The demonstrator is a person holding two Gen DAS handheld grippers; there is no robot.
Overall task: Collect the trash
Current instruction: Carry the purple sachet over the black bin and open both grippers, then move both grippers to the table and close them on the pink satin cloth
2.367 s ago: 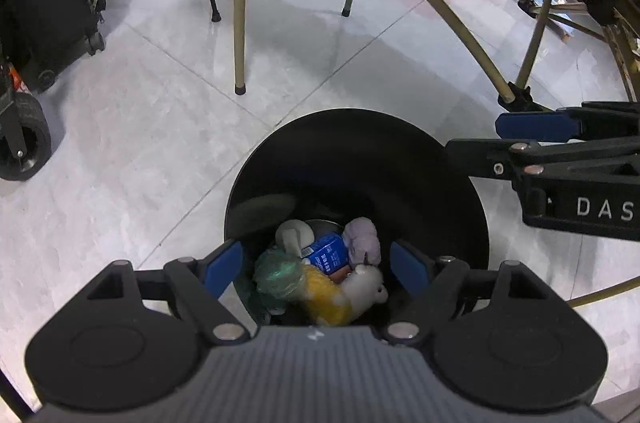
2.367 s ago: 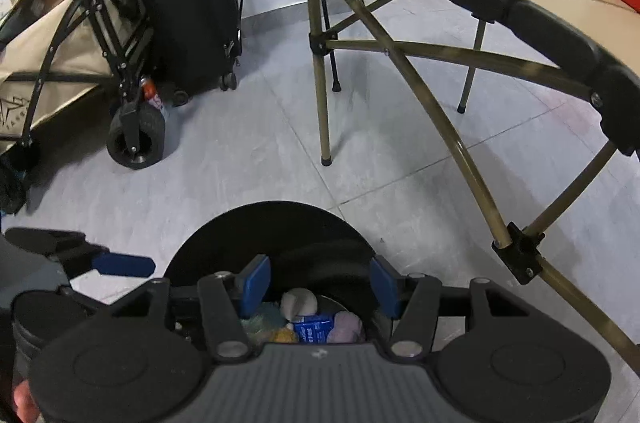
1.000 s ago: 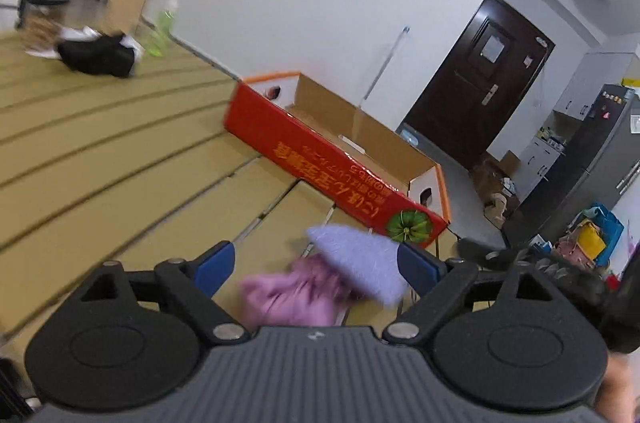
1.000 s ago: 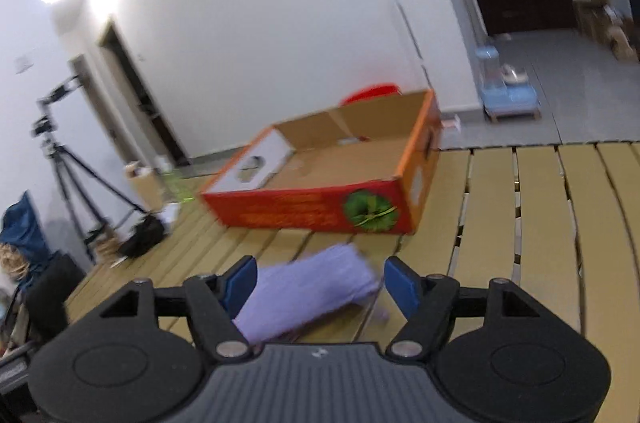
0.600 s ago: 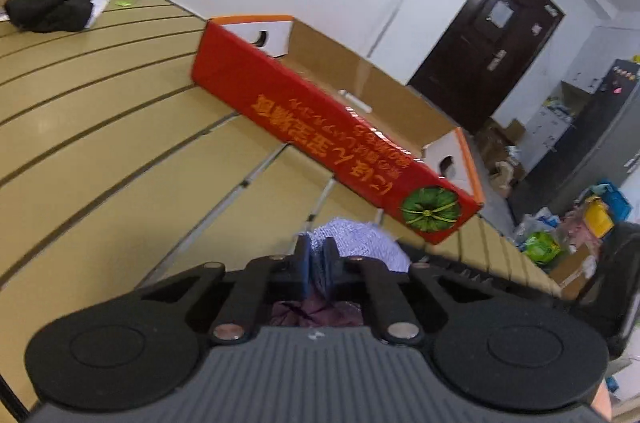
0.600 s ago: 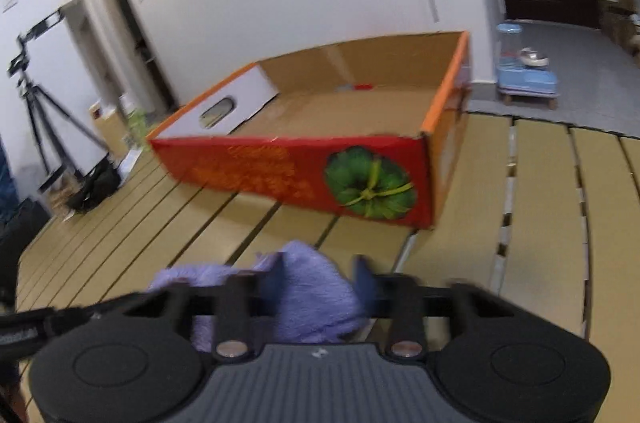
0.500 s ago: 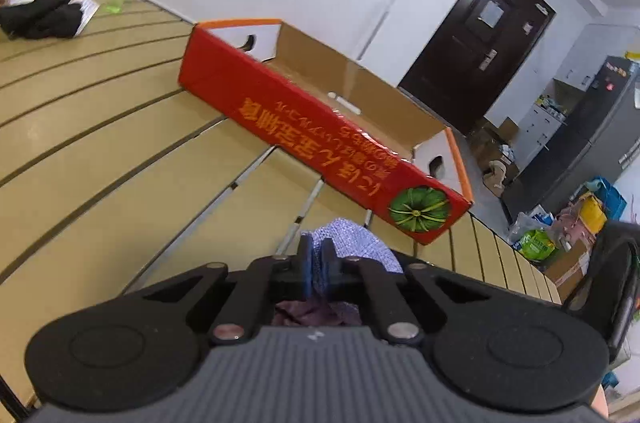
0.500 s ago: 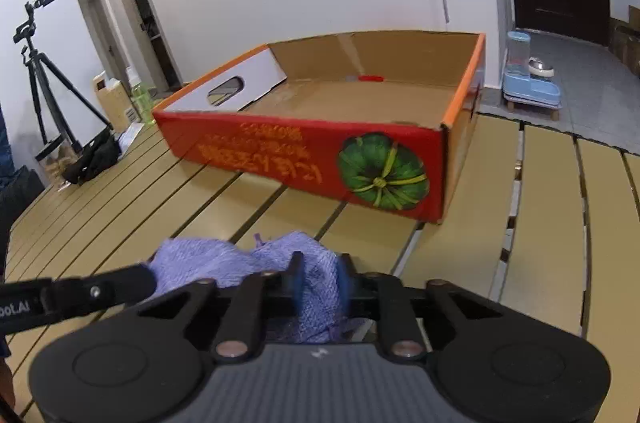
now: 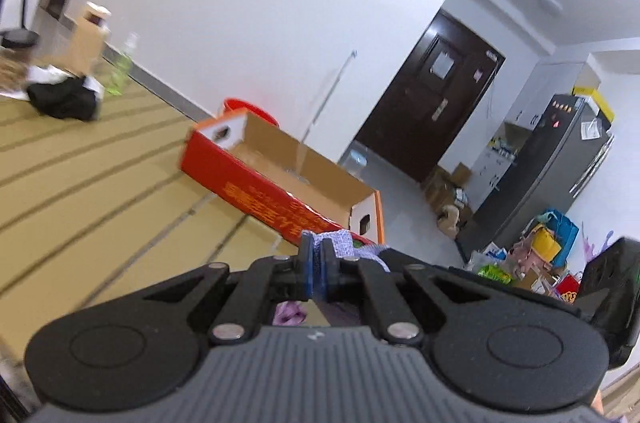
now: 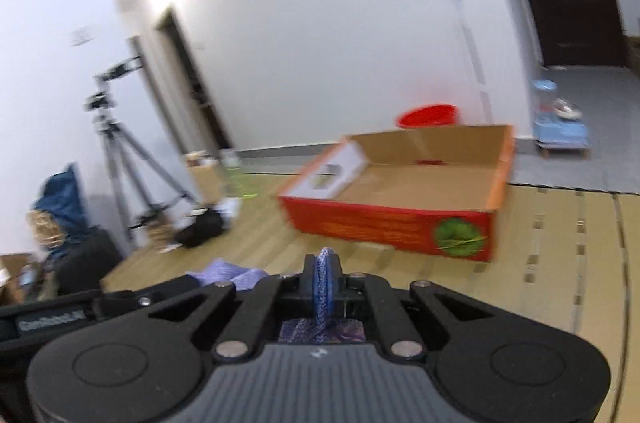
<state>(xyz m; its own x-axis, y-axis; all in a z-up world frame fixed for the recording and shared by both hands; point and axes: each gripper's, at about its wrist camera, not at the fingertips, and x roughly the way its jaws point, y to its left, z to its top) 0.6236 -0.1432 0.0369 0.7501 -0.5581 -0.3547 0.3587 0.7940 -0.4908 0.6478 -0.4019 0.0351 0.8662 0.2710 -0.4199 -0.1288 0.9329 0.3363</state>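
— Holding anything yet?

— Yes. My left gripper (image 9: 315, 269) has its jaws clamped on a lilac cloth (image 9: 344, 241) — a fold pokes up between the pads. My right gripper (image 10: 323, 283) is clamped on the same kind of lilac fabric (image 10: 230, 273), which bunches out to the left, just above the slatted table (image 10: 560, 263).

— How far along?

— I judge pickup done, binning left; no bin is in view.

— Which way does it lie?

— Crumpled — no clear long axis. An orange cardboard box (image 10: 400, 219) sits beyond.
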